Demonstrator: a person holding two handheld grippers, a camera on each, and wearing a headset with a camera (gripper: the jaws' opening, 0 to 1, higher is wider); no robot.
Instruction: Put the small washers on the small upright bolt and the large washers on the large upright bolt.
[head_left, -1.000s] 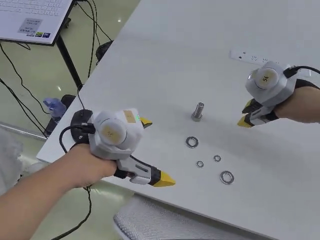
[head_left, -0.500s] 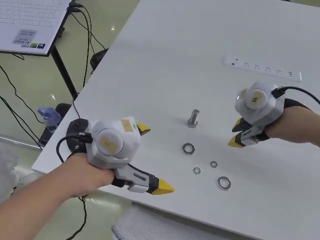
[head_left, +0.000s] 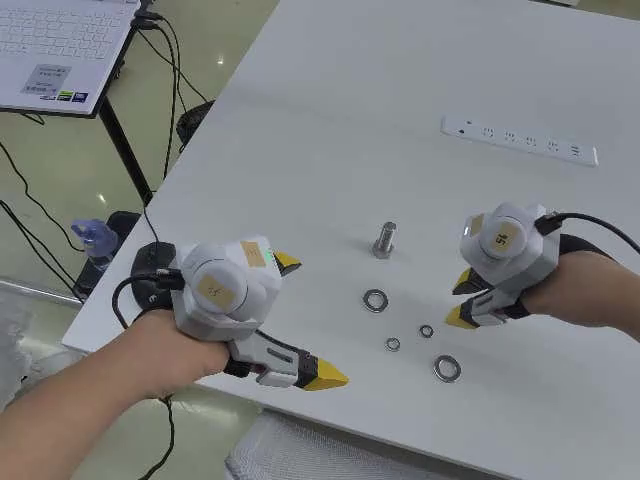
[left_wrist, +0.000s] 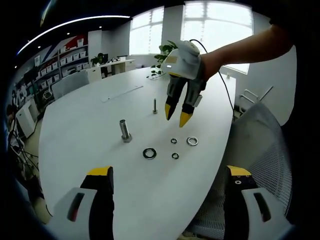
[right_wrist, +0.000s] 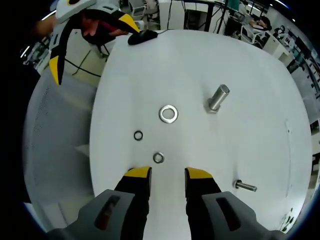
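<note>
Left of the large bolt (head_left: 384, 240), the left gripper (head_left: 308, 320) hovers, jaws wide and empty. Four washers (head_left: 376, 299) lie flat on the table (head_left: 330, 120) just nearer than that bolt. Right of it is the right gripper (head_left: 460, 303), jaws slightly parted, empty. Thin, light, slippery rings: probably pinch across the rim.

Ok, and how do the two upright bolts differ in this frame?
The large bolt is thick with a wider base; the small bolt is a thin pin. The large bolt stands in the open near a large washer; the small bolt stands close by the right gripper. Both stand upright on the table, and neither seems to carry a washer.
</note>
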